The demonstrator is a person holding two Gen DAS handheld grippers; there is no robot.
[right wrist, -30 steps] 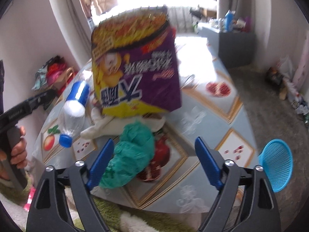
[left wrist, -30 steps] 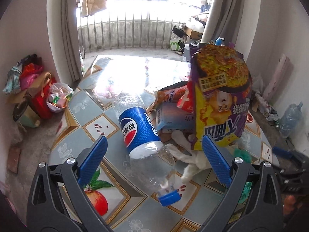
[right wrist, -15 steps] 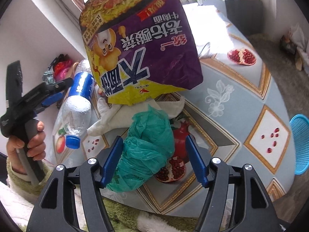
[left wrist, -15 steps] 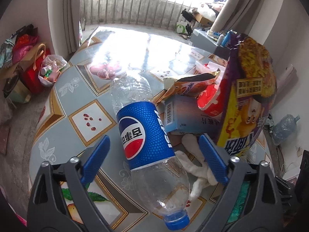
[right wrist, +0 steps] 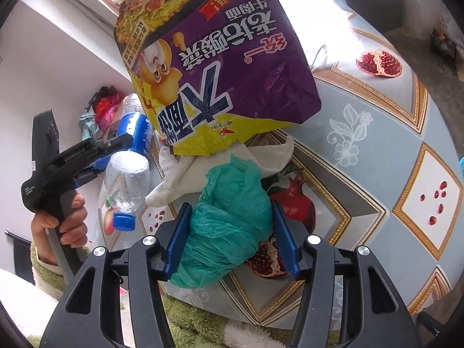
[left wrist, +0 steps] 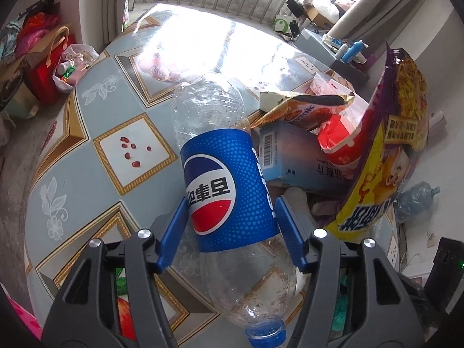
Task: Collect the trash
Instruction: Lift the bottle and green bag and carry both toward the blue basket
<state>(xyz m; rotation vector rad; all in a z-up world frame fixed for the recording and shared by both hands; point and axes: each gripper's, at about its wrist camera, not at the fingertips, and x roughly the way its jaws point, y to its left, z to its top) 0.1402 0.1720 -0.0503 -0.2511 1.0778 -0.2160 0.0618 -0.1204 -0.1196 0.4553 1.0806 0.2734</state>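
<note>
An empty Pepsi bottle (left wrist: 226, 191) with a blue label and blue cap lies on the table. My left gripper (left wrist: 230, 232) has its blue fingers against both sides of the label, shut on the bottle; it also shows in the right wrist view (right wrist: 127, 159). My right gripper (right wrist: 230, 237) straddles a crumpled green plastic bag (right wrist: 229, 223) near the table's front edge, its jaws close around the bag with a small gap on the right. A large purple and yellow noodle bag (right wrist: 214, 66) stands just behind.
A blue box (left wrist: 293, 156), an orange snack wrapper (left wrist: 301, 107), a red and white wrapper (left wrist: 339, 136) and a white cloth (right wrist: 220, 162) are piled by the noodle bag. The patterned table (left wrist: 116, 156) extends toward the balcony. Bags (left wrist: 43, 58) sit on the floor at left.
Both grippers moved forward and narrowed: the left closed onto the bottle's label, the right closed in around the green bag.
</note>
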